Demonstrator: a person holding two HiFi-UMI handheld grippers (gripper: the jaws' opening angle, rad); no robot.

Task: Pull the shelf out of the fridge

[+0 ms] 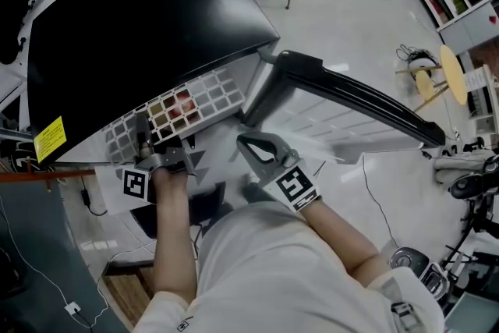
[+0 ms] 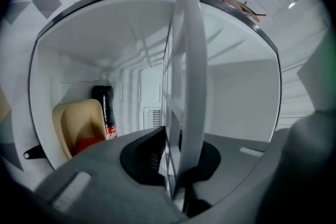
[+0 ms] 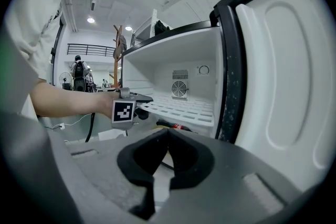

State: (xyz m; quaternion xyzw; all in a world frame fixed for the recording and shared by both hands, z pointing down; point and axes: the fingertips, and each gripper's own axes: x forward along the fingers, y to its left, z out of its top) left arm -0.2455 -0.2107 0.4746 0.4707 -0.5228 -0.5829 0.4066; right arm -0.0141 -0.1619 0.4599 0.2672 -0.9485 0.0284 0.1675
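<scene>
The fingers (image 2: 142, 157) of the left gripper (image 1: 152, 140) are clamped on the front edge of the white grid shelf (image 2: 184, 71), which runs ahead of them into the open fridge (image 1: 140, 27), so the pull should go straight back and level, while the right gripper (image 1: 248, 144), its fingers together and empty, hangs just beside them.
</scene>
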